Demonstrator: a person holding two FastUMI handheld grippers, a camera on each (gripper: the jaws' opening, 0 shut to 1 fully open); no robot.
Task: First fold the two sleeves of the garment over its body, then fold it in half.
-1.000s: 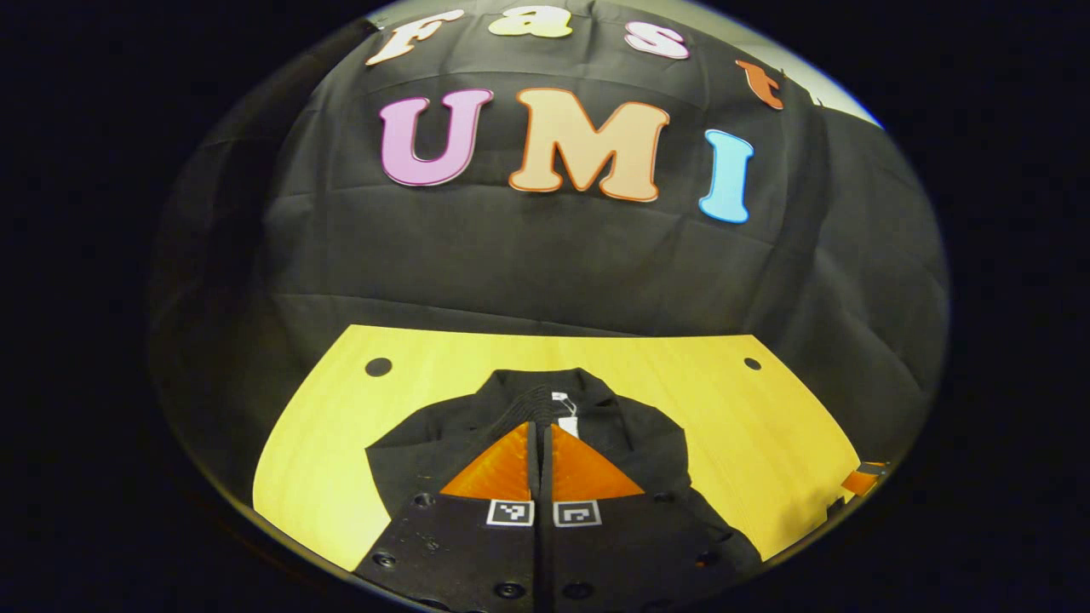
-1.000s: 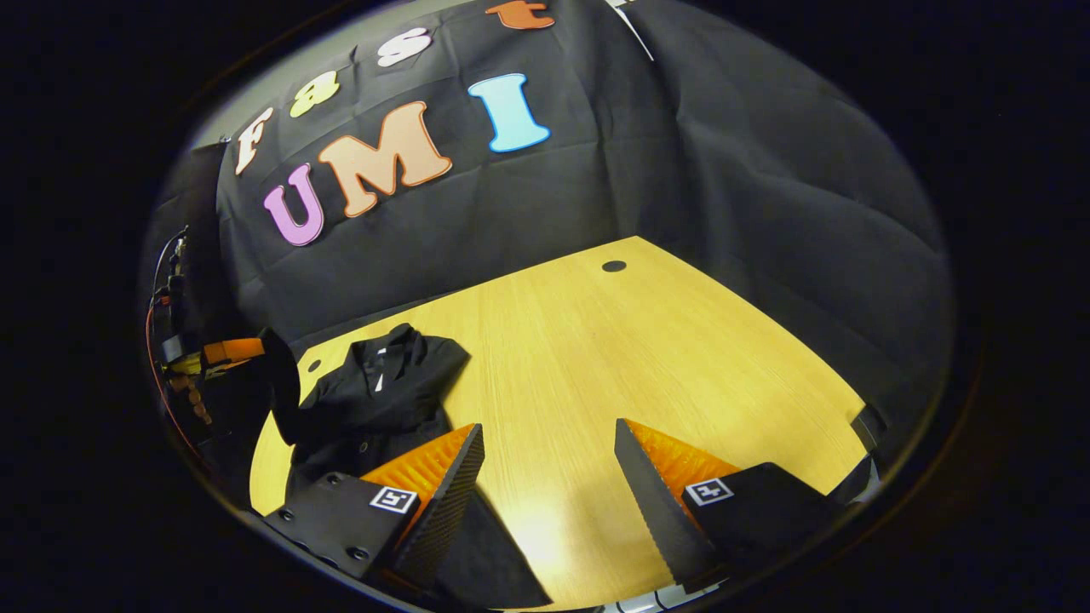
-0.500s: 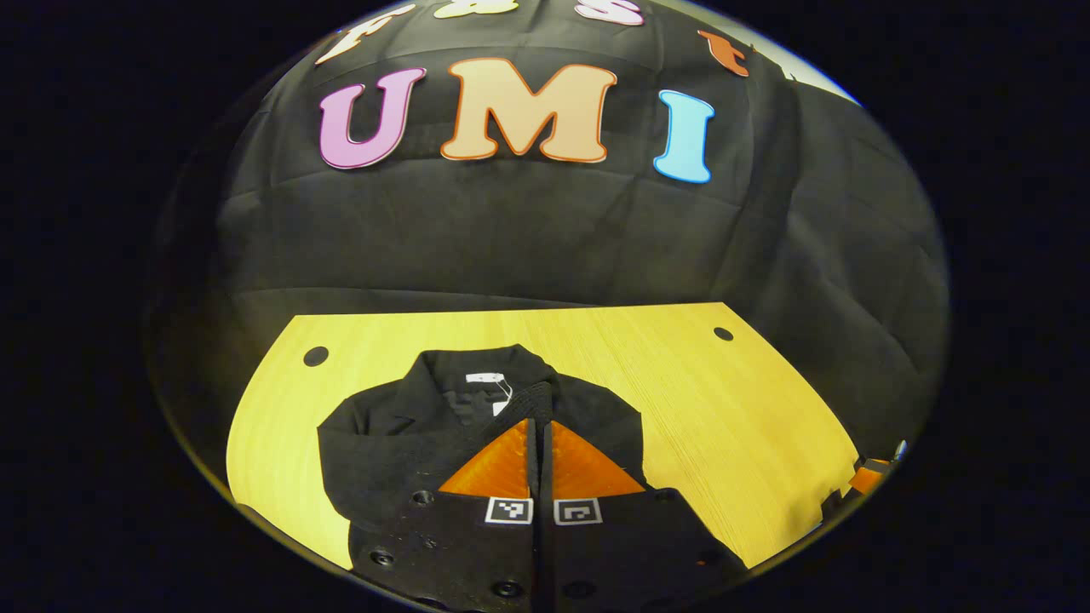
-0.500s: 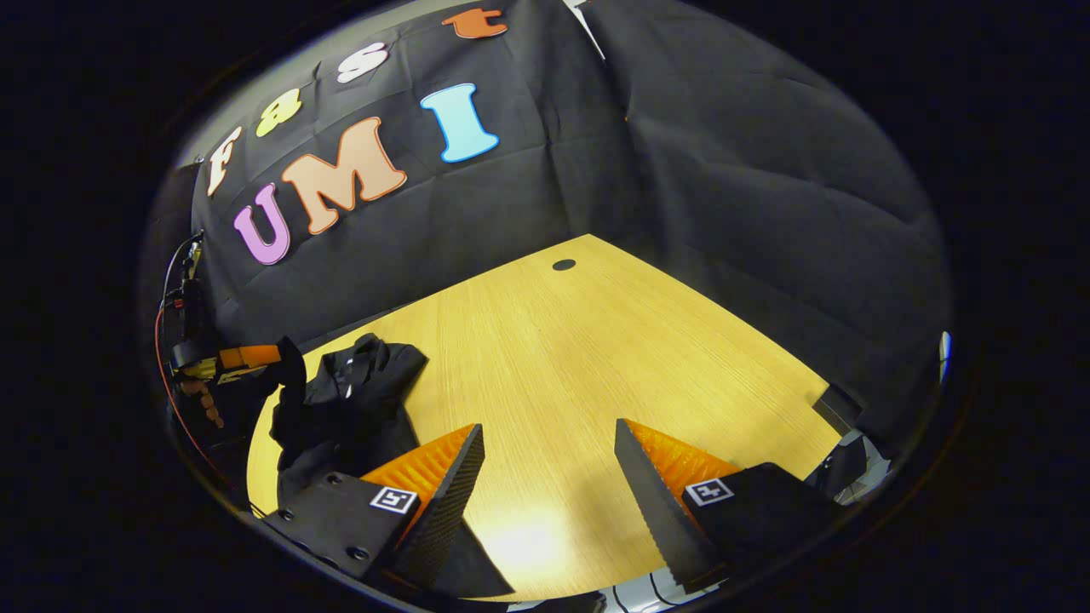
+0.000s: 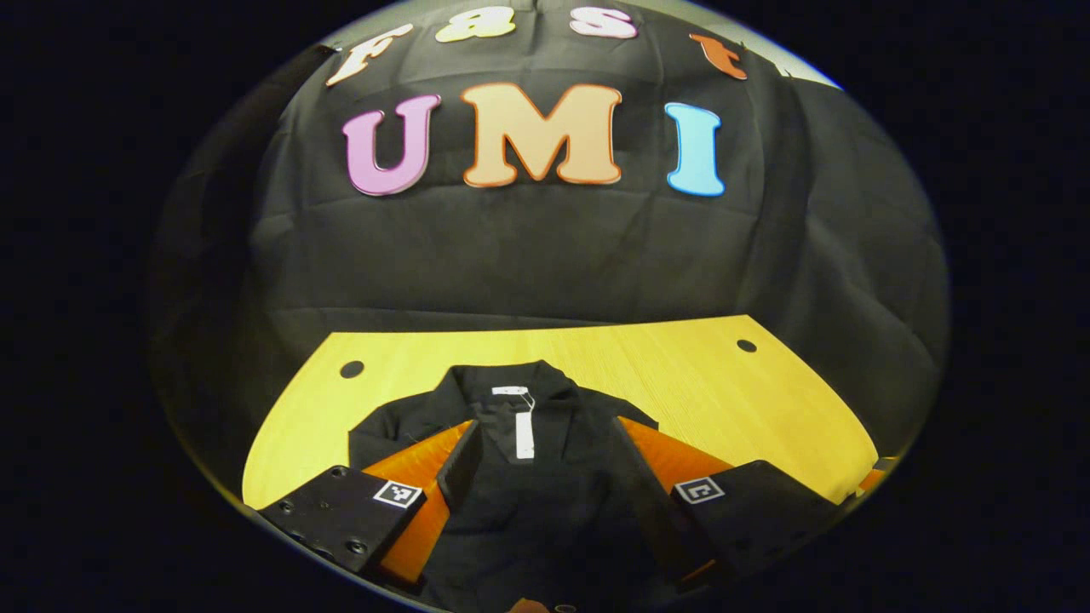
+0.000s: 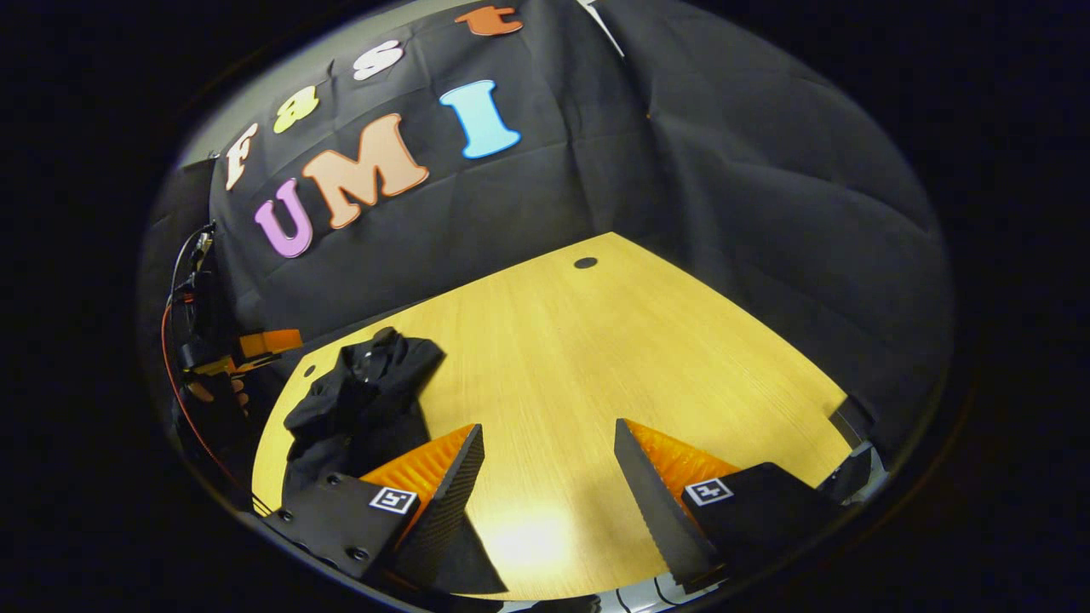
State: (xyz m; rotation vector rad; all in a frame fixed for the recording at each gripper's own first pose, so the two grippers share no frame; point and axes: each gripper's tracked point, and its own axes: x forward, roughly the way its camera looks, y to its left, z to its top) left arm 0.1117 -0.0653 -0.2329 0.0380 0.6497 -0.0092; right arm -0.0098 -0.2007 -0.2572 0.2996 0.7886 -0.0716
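Left gripper view: left gripper (image 5: 541, 438) jaws spread over garment (image 5: 528, 477); right gripper (image 6: 549, 438) jaws spread

Rumpled black garment (image 5: 528, 477) on table (image 5: 749, 400)

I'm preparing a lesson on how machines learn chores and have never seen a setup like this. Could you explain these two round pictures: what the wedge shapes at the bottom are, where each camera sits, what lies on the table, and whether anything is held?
There is no robot here. A person holds a two-finger gripper in each hand, and a fisheye camera rides on each one, looking forward along its fingers. The wedges at the bottom are those fingers.

In the left gripper view, the left gripper is open above a black garment lying on a yellow wooden table. A white tag hangs at its collar.

In the right gripper view, the right gripper is open over bare table, holding nothing. The garment lies farther off to its left.

Neither gripper holds anything.
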